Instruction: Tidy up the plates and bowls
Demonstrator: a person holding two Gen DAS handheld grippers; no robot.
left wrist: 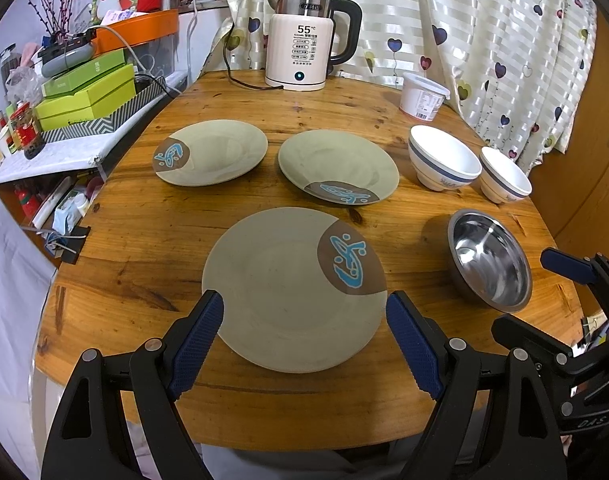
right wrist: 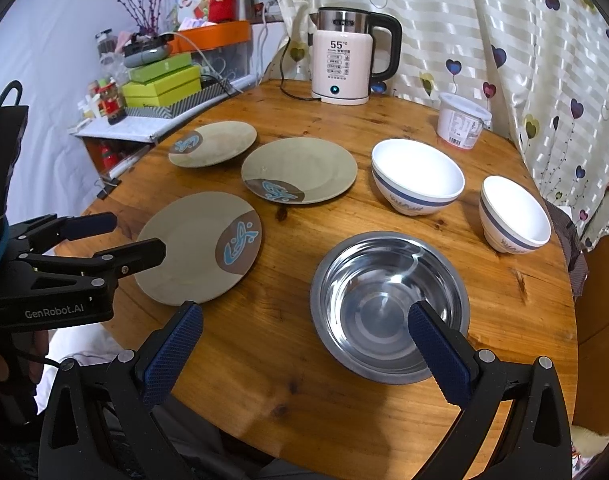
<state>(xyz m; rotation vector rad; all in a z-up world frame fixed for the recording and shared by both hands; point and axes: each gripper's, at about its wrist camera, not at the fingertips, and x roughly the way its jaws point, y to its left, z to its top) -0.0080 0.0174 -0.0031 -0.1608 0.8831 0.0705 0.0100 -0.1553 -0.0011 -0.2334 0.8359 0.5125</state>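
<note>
A round wooden worktop (left wrist: 152,240) holds everything, and nothing looks stacked yet. Three beige plates with a blue fish mark lie apart: the near plate (left wrist: 288,292), a middle plate (left wrist: 338,164), a far plate (left wrist: 212,152). A steel bowl (right wrist: 388,304) sits right of them, with a large white bowl (right wrist: 418,176) and a small white bowl (right wrist: 514,214) beyond. An electric kettle (left wrist: 304,40) and a lidded tub (left wrist: 423,96) stand behind, clear of the work. The left gripper (left wrist: 304,344) hovers over the near plate, the right gripper (right wrist: 304,352) by the steel bowl, both jaws spread and empty.
</note>
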